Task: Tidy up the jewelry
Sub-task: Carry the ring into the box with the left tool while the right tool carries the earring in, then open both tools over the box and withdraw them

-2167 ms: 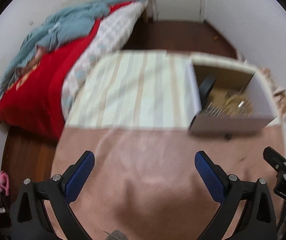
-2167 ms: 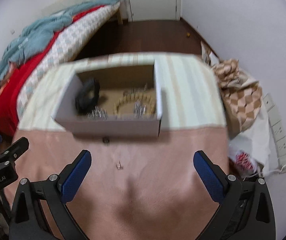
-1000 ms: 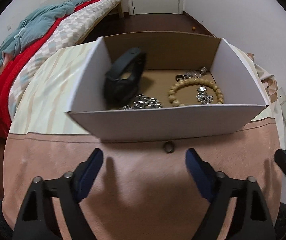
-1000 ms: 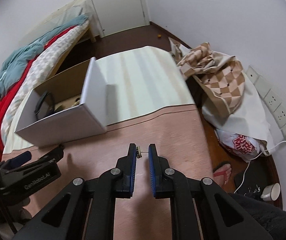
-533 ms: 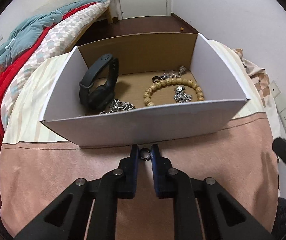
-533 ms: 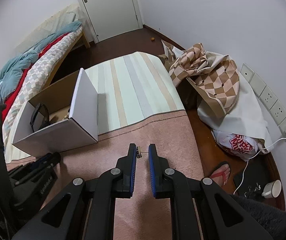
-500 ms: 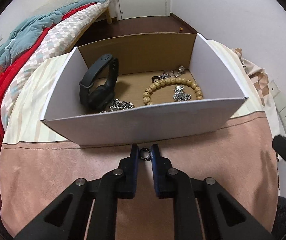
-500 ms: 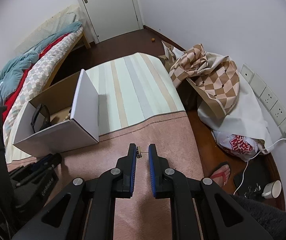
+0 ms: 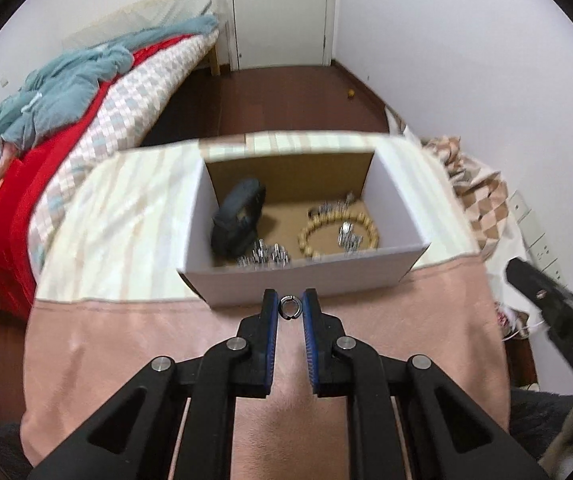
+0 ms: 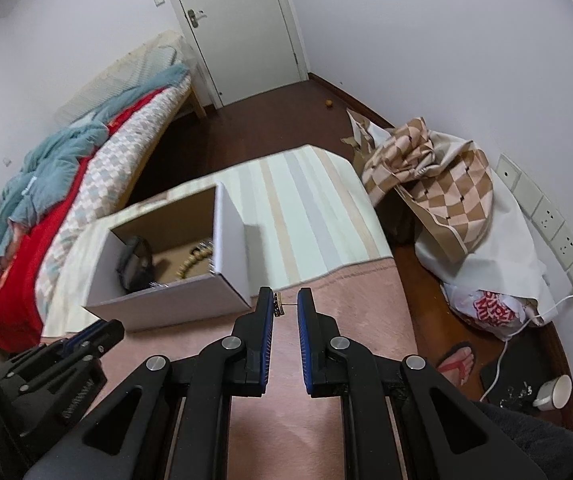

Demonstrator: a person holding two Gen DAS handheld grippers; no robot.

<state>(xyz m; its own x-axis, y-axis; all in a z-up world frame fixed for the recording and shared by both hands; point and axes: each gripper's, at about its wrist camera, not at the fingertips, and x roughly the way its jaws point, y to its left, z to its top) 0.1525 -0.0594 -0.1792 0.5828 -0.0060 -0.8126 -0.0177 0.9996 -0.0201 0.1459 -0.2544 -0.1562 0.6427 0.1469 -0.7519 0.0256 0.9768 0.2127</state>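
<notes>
Two views, left wrist first. Left gripper closed narrow on a small dark metal ring, pinched between the blue pads at the very tips, held in the air just in front of the near wall of an open white cardboard box. Inside the box on its brown floor: a black watch band leaning at the left, a silver chain heaped beside it, a wooden bead bracelet to the right with more silver pieces lying on and behind it. Box standing on a striped cloth, near edge meeting a pink blanket below the gripper. Bed with red and teal bedding off to the left, white door beyond. Part of the other gripper's black body at the right edge.

Right wrist view next. Right gripper also closed narrow, gripping a tiny gold-toned earring, its thin post spanning between the pads, held above the pink blanket just right of the box's near corner. Left gripper's black frame low at the left. Checkered cloth bundle and wall sockets to the right
</notes>
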